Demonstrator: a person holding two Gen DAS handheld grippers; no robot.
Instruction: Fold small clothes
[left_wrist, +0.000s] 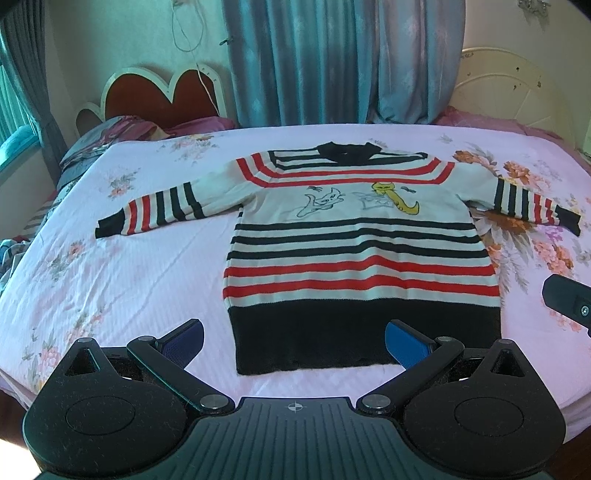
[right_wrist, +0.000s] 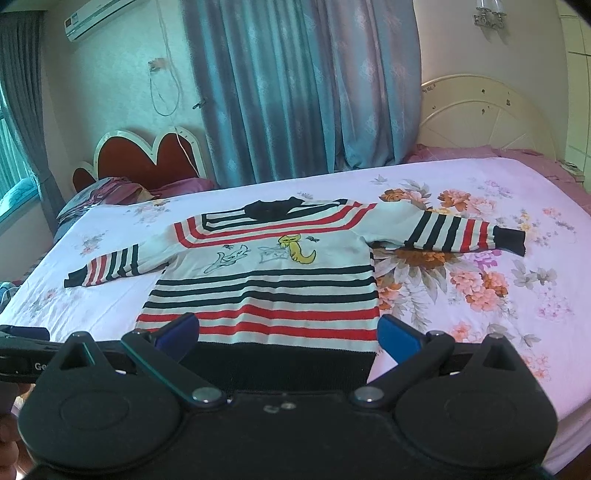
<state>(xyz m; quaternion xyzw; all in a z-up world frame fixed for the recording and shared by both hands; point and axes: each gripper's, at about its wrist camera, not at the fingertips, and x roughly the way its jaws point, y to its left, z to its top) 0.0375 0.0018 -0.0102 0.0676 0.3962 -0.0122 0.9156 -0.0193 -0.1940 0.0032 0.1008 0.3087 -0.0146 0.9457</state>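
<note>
A small striped sweater (left_wrist: 354, 251), white with black and red stripes, a black hem and cat drawings on the chest, lies flat and face up on the bed, both sleeves spread out. It also shows in the right wrist view (right_wrist: 273, 291). My left gripper (left_wrist: 293, 341) is open and empty, just above the sweater's black hem near the bed's front edge. My right gripper (right_wrist: 288, 334) is open and empty, over the hem's right part. Part of the right gripper shows at the left wrist view's right edge (left_wrist: 569, 304).
The bed carries a pink floral sheet (left_wrist: 110, 280). A heart-shaped red headboard (left_wrist: 162, 96) and bedding pile (left_wrist: 99, 136) stand far left. Blue curtains (left_wrist: 332, 59) hang behind. A cream headboard (right_wrist: 480, 118) stands at the right. The left gripper shows at the right wrist view's left edge (right_wrist: 22, 350).
</note>
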